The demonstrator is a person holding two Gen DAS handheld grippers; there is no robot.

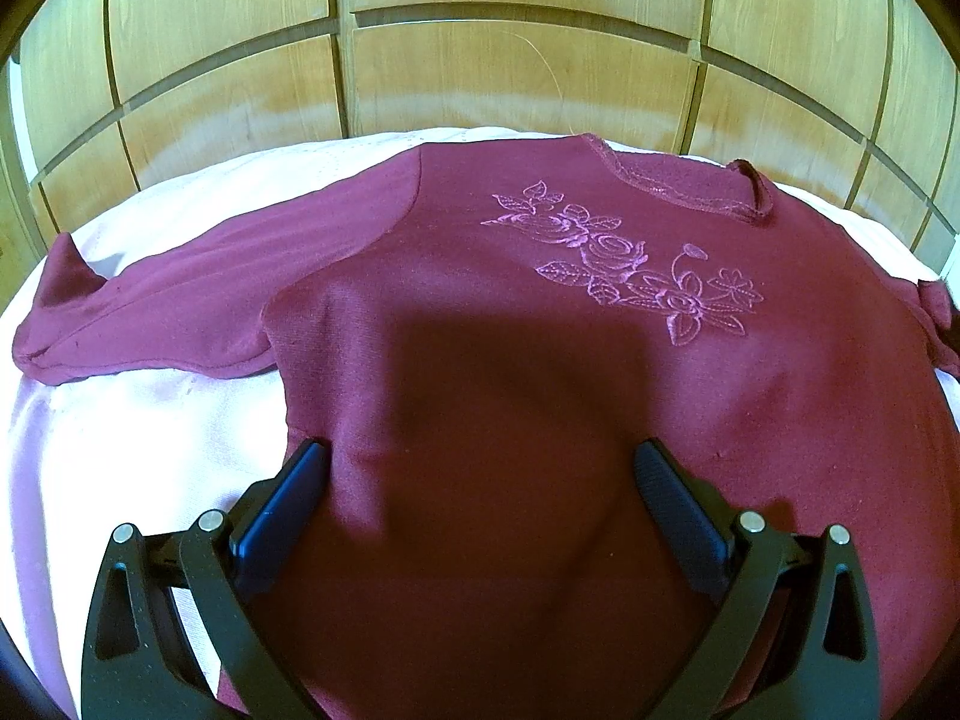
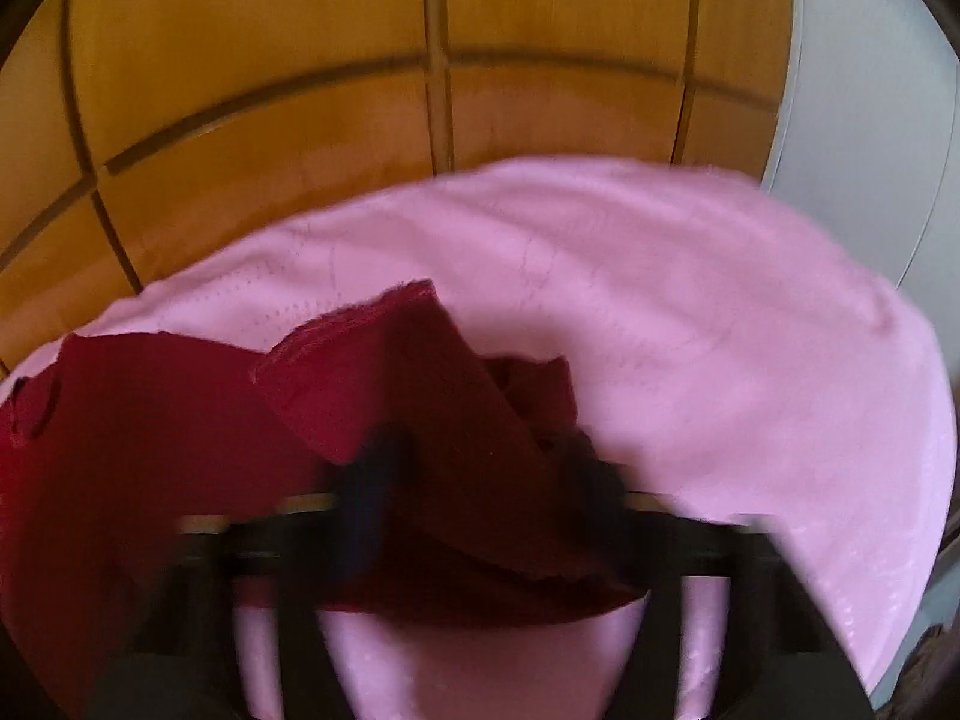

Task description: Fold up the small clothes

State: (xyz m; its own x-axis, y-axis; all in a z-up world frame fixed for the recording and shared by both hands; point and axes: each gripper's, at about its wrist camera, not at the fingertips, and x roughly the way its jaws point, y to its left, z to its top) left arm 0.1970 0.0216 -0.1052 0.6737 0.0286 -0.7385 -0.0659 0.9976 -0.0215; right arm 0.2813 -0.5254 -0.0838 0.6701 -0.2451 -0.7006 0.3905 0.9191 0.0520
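Lying flat mid-frame on the pink sheet [image 1: 120, 450], the maroon top [image 1: 540, 360] has its left sleeve [image 1: 150, 312] stretched toward the left edge, with bare sheet below it. Left gripper [image 1: 480, 468] hovers wide apart over the hem. Right gripper [image 2: 480, 468] is blurred with the bunched sleeve [image 2: 432, 372] between its jaws; grip unclear. Wood panels [image 1: 480, 60] sit behind.

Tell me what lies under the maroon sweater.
A pale pink sheet shows under the maroon sweater around its edges, beneath both sleeves. Whatever lies below the sweater's body is covered.
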